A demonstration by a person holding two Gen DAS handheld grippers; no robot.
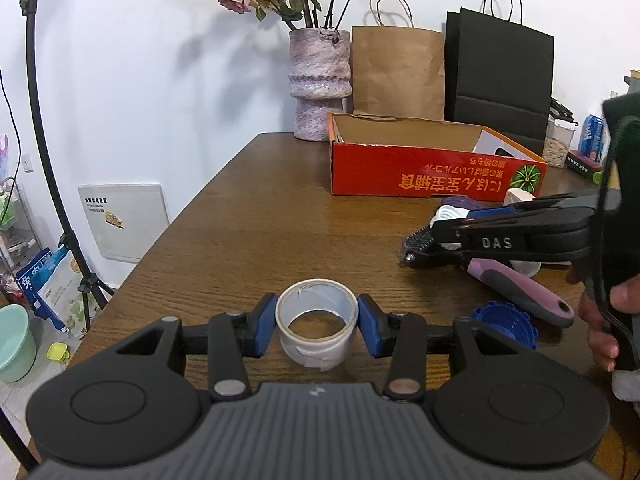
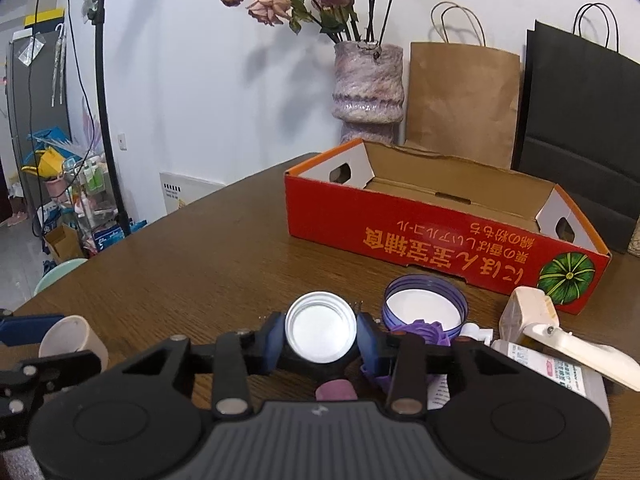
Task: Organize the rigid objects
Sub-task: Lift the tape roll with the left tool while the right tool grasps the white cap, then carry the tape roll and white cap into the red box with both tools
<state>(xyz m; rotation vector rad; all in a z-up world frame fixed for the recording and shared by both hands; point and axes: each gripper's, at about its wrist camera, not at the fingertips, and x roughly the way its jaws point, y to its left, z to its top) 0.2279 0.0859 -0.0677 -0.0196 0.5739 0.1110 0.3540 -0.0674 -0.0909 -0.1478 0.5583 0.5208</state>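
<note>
Your left tongs (image 1: 317, 325) are clamped on a roll of white tape (image 1: 317, 322), and your right tongs (image 2: 321, 340) have their pads against a white jar lid (image 2: 321, 334). Both sit low over the brown wooden table (image 1: 248, 224). Beyond them lies the red cardboard box (image 2: 436, 240), open and upside-down-lettered, then a vase of dried roses (image 2: 368, 84) and paper bags (image 2: 464, 104) against the white wall.

Both tools match: the left gripper (image 1: 317, 322) and right gripper (image 2: 320, 338) have matte black linkages, silver pivot screws, blue fingertip pads, ribbed grey housings; "DAS" lettering marks the right one's side; dark green sleeve (image 1: 624, 128).
</note>
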